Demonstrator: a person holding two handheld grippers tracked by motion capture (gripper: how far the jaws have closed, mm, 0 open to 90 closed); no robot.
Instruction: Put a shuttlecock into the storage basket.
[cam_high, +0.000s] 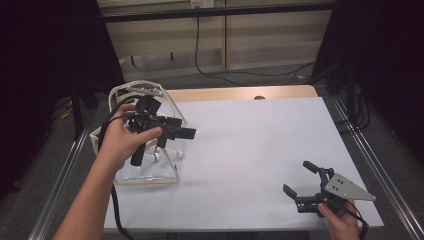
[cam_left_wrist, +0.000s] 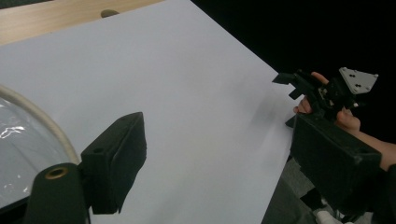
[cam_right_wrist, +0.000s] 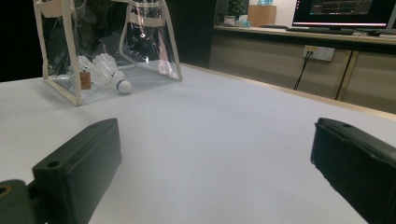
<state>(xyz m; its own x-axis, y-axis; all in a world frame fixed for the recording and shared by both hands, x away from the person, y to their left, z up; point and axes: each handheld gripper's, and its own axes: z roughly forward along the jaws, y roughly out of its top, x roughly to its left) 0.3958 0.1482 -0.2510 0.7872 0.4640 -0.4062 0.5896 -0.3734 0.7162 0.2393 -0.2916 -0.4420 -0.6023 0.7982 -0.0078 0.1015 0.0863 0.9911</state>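
Note:
A clear bag with beige trim (cam_high: 142, 181) stands at the table's left, and white shuttlecocks (cam_high: 167, 155) lie inside it. My left gripper (cam_high: 181, 127) hovers over the bag's right side in a person's hand, pointing right, jaws open with nothing between them (cam_left_wrist: 217, 126). The bag's curved rim (cam_left_wrist: 37, 116) shows at the left of the left gripper view. Near the front right corner, my right gripper (cam_high: 296, 176) is held low over the white sheet (cam_high: 250, 150), jaws wide open and empty (cam_right_wrist: 215, 128). It faces the bag (cam_right_wrist: 72, 70) and the shuttlecocks (cam_right_wrist: 105, 67).
The white sheet covers most of the wooden table (cam_high: 240, 93). Metal rails (cam_high: 372, 165) run along both sides. Dark curtains flank the table, and a cable (cam_high: 200, 55) lies on the floor behind. A counter with a monitor (cam_right_wrist: 341, 14) stands beyond.

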